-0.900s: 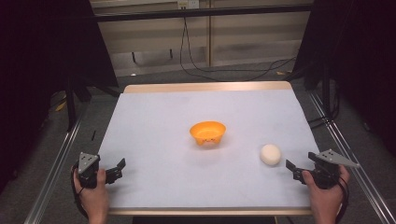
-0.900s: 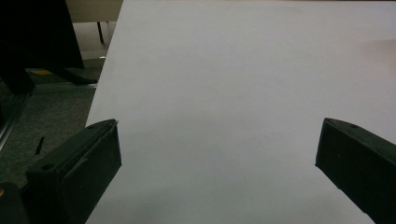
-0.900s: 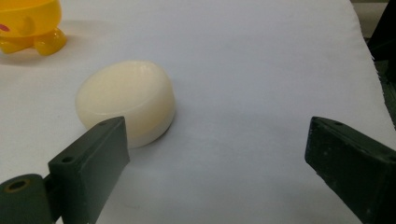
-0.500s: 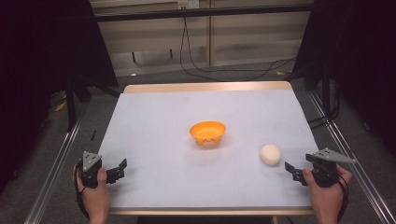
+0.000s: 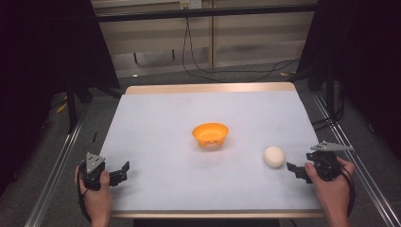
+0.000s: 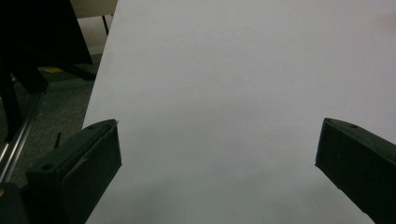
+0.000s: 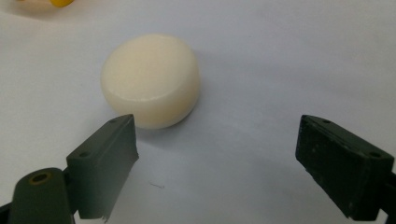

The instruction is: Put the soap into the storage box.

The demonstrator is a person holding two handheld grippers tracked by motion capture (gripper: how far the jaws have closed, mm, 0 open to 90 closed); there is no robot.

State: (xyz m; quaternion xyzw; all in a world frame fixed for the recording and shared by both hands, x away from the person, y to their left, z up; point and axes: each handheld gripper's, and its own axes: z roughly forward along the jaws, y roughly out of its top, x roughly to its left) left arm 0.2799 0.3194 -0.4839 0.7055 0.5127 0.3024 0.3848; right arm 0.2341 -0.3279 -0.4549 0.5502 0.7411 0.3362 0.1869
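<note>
Nearest, at the table's front edge: two hands, each with a tool. Left gripper (image 5: 122, 171) low at the front left corner, held in the left hand (image 5: 97, 196), jaws spread wide and holding nothing; in the left gripper view (image 6: 219, 154) just bare white table cover (image 6: 224, 70) between the two black jaws, with the table's left edge and dark floor off to that side.

Right gripper (image 5: 293, 169) at the front right, gripped by the right hand (image 5: 333, 187), grey three-cornered plate on top, jaws pointing left toward the white puck (image 5: 274, 156). Also released: in the right gripper view (image 7: 217, 156) jaws well apart, nothing clamped. White puck (image 7: 150, 86) just ahead of the jaws, a little toward the left one, flat on the table, not between the jaws; near the left jaw tip, whether touching it or not cannot be told. Round, cream-coloured, flat-topped.

Farther in, near the middle of the table: orange bowl (image 5: 210, 134), upright, well apart from the puck, up and left of it. A sliver of orange at the top left corner of the right gripper view (image 7: 60, 2).

Beyond: wooden far edge of the table (image 5: 208, 88), then grey floor with black cables (image 5: 198, 71) trailing across it, and a pale wall behind.
</note>
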